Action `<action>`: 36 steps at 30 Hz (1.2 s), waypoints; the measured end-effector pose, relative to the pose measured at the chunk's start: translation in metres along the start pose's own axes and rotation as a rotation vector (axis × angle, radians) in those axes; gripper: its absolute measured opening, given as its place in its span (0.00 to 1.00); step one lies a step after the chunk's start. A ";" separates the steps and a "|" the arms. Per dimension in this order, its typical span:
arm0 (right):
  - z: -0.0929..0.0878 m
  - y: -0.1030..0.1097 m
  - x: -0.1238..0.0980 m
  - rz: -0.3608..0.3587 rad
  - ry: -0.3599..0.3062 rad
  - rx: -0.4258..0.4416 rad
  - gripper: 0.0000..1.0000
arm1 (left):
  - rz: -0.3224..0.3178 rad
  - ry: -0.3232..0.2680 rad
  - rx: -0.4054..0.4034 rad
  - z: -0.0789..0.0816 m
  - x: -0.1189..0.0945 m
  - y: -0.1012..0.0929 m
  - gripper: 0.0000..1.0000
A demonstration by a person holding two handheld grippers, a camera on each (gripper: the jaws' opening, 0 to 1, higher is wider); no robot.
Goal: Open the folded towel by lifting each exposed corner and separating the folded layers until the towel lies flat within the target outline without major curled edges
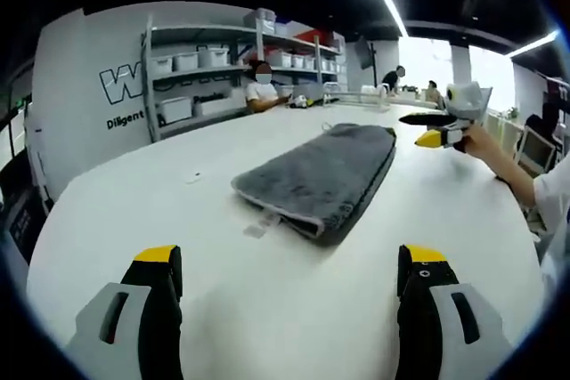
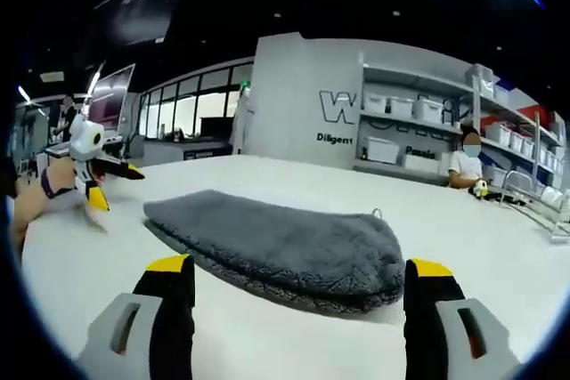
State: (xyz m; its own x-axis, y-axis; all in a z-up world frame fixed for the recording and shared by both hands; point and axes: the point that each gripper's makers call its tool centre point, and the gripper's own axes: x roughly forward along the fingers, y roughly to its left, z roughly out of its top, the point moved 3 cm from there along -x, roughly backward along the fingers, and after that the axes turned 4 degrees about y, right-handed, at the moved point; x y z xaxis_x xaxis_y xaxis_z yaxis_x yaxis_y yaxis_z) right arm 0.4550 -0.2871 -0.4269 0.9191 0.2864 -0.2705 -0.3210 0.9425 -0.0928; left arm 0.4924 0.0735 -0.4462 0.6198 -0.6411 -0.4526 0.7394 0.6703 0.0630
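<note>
— Where's the towel (image 1: 322, 175)?

— It's lying folded on the white table (image 1: 134, 211), grey, ahead of both my grippers and touching neither.

— And your jaws?

— I'm holding the left gripper (image 1: 289, 287) wide open, nothing in it. The right gripper (image 2: 298, 295) is gaping empty too, just short of the towel's near edge.

— Anything else?

— A person (image 1: 263, 88) is sitting by the shelves (image 1: 205, 64).

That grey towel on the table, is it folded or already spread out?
Folded. The grey towel lies on the white table as a thick pad, with stacked layers showing along its edges.
</note>
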 end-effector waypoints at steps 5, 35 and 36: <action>-0.002 -0.001 0.002 -0.003 0.009 -0.003 0.99 | -0.003 -0.007 0.000 0.002 -0.001 -0.004 0.99; -0.014 0.015 0.011 0.021 0.060 -0.137 0.99 | 0.018 -0.027 0.006 0.005 -0.007 -0.006 0.99; -0.013 0.014 0.011 0.020 0.053 -0.141 0.99 | 0.017 -0.025 0.006 0.005 -0.007 -0.006 0.99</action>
State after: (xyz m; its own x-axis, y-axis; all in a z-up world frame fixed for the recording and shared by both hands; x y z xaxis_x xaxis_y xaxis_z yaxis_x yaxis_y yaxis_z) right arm 0.4577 -0.2725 -0.4440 0.9000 0.2918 -0.3239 -0.3715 0.9021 -0.2195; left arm 0.4854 0.0720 -0.4390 0.6390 -0.6387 -0.4287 0.7300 0.6791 0.0765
